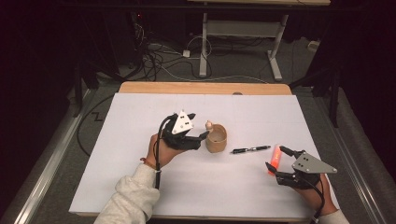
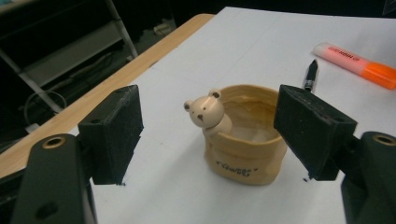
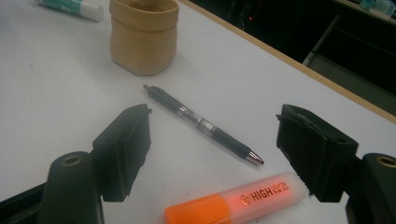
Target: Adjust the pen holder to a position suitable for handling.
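While my left gripper (image 2: 208, 135) stands spread and empty before the cup (image 2: 245, 140), my right gripper (image 3: 212, 154), also spread, straddles the highlighter (image 3: 238, 200); I judge pinching it comes next.

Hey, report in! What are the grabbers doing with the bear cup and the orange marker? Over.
Left gripper open, bear cup between jaws, untouched. Right gripper open over orange highlighter. Pen beside it.

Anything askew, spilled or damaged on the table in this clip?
Nothing stands out. The bear-headed cup stands upright on the white mat, the pen and orange highlighter lie flat and intact, and nothing is spilled.
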